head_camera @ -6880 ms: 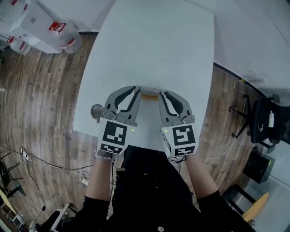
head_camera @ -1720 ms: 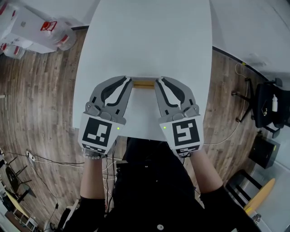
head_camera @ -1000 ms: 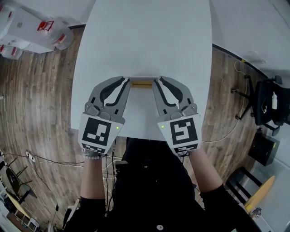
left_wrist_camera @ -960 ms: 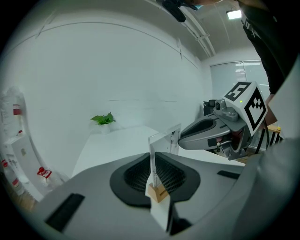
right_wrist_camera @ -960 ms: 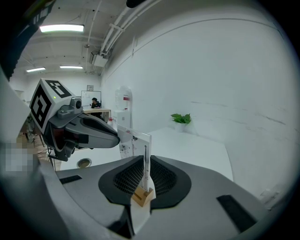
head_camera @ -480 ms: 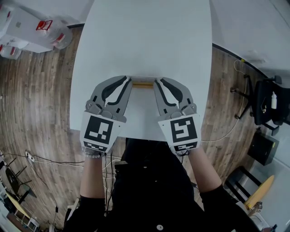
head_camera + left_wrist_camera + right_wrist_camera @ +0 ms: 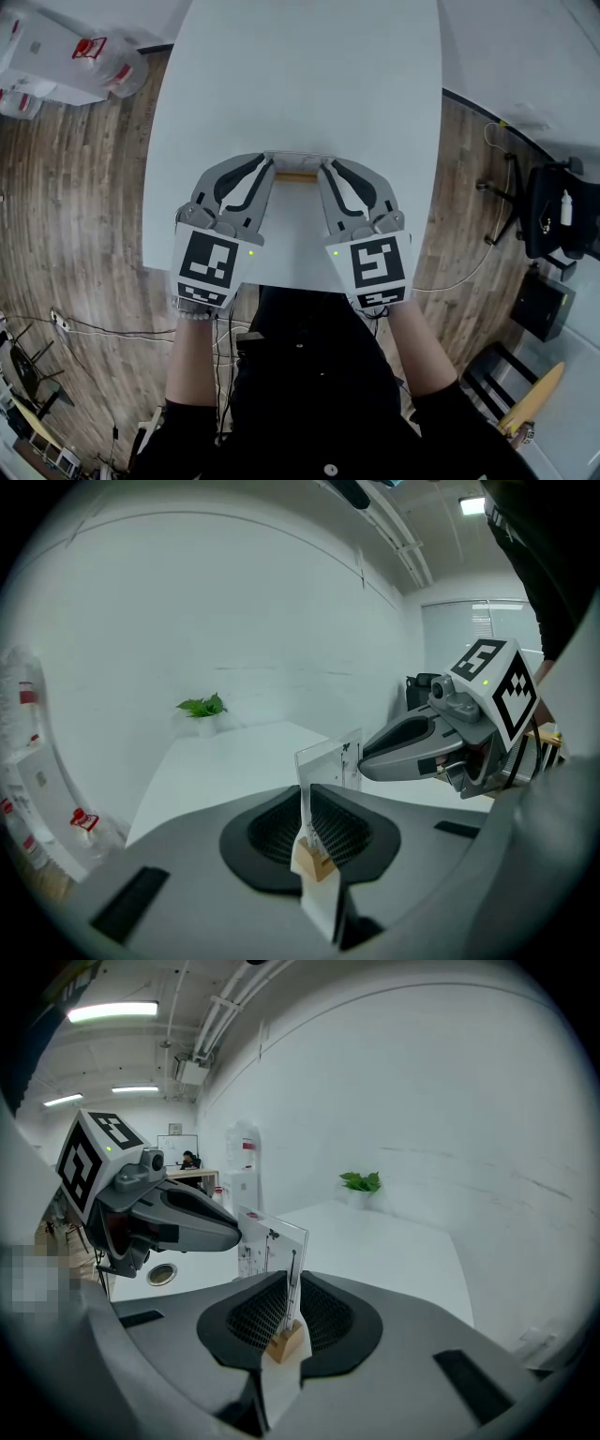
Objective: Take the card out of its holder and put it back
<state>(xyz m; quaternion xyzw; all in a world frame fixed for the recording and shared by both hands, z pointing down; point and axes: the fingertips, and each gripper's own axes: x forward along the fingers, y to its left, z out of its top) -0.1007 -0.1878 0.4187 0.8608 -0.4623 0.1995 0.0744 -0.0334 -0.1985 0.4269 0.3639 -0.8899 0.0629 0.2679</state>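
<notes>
A clear card (image 7: 328, 759) stands upright in a small wooden holder (image 7: 296, 176) near the front of the white table (image 7: 300, 84). My left gripper (image 7: 270, 169) meets the card's left end and my right gripper (image 7: 325, 169) its right end. In the left gripper view the jaws are shut on the card's edge, with the wooden holder (image 7: 315, 862) low between them and the right gripper (image 7: 367, 759) opposite. The right gripper view mirrors this: the card (image 7: 272, 1246) and wooden holder (image 7: 286, 1342) between shut jaws, the left gripper (image 7: 234, 1234) facing.
A small potted plant (image 7: 204, 708) stands at the table's far end. A round metal disc (image 7: 161, 1272) lies on the table by the left gripper. White boxes and bottles (image 7: 66, 61) sit on the wooden floor at upper left, an office chair (image 7: 553, 225) at right.
Both grippers stay at the card's two ends through all frames. Since the oldest frame they and the holder sit slightly further up the table; over the last second almost nothing moves.
</notes>
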